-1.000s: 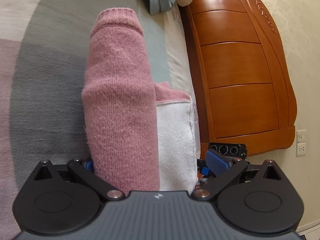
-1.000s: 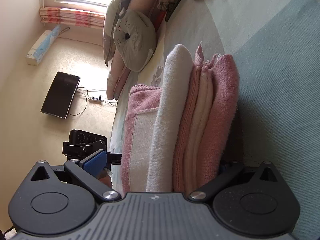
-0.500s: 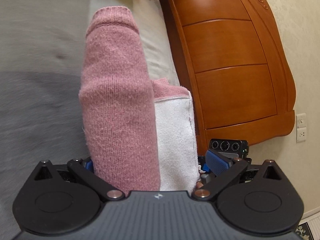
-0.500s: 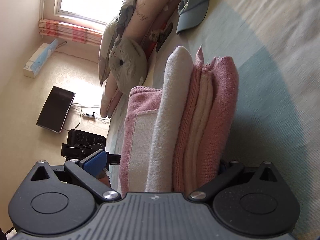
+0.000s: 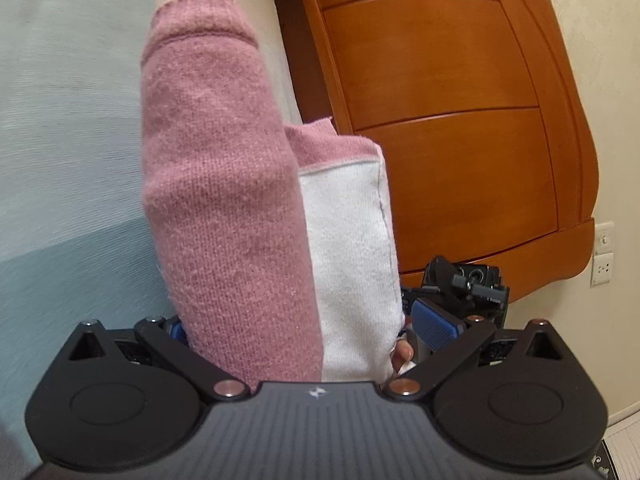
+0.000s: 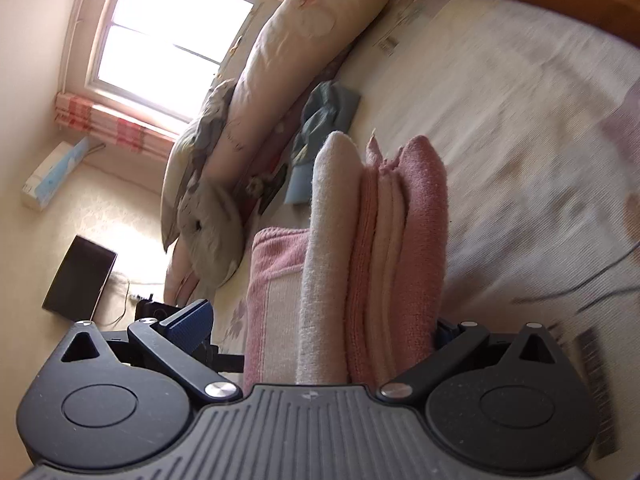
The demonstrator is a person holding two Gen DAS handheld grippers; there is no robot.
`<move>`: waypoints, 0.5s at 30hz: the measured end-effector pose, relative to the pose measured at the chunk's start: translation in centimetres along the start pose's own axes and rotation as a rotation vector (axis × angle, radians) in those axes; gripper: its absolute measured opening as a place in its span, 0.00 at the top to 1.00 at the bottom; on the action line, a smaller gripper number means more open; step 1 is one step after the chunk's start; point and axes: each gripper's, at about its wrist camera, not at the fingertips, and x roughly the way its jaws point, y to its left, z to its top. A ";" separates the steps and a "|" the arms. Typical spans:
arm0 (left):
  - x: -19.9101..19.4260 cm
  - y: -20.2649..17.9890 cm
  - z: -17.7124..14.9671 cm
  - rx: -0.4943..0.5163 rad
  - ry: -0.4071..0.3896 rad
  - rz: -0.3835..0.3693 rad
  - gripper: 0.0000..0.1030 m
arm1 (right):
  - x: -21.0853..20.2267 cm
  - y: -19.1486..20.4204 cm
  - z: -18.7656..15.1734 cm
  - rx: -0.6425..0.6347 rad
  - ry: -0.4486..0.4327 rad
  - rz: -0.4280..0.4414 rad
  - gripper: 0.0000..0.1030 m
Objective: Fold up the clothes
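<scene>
Pink and white knit, folded thick, held up between both grippers above the bed.

Left wrist view: the left gripper (image 5: 296, 330) has its fingers spread wide around the folded sweater (image 5: 224, 200), pink sleeve side toward the bedsheet (image 5: 68, 120), white panel toward the wooden headboard (image 5: 440, 120); one blue pad (image 5: 434, 324) sits just beside the white edge, and whether it presses the cloth I cannot tell. A fingertip (image 5: 402, 354) peeks out under the bundle. Right wrist view: the right gripper (image 6: 320, 328) straddles the same stack of pink and cream layers (image 6: 376, 260), left blue pad (image 6: 190, 326) clearly apart from the fabric, the other hidden behind it. Pillows (image 6: 288, 80) and a window (image 6: 172, 40) lie beyond.
</scene>
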 end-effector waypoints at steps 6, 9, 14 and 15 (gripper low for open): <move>1.2 2.2 0.3 -0.018 0.035 0.023 0.02 | -0.8 -3.4 1.7 0.060 -0.038 -0.066 0.00; -0.7 2.4 -0.3 0.012 0.040 0.076 0.02 | -1.1 -4.4 1.2 0.079 -0.063 -0.134 0.00; -5.7 1.3 -2.1 0.132 -0.007 0.224 0.01 | -4.9 -3.1 0.3 0.038 -0.203 -0.275 0.00; -6.7 1.0 -2.5 0.163 -0.024 0.262 0.01 | -5.7 -2.2 0.1 0.015 -0.232 -0.284 0.00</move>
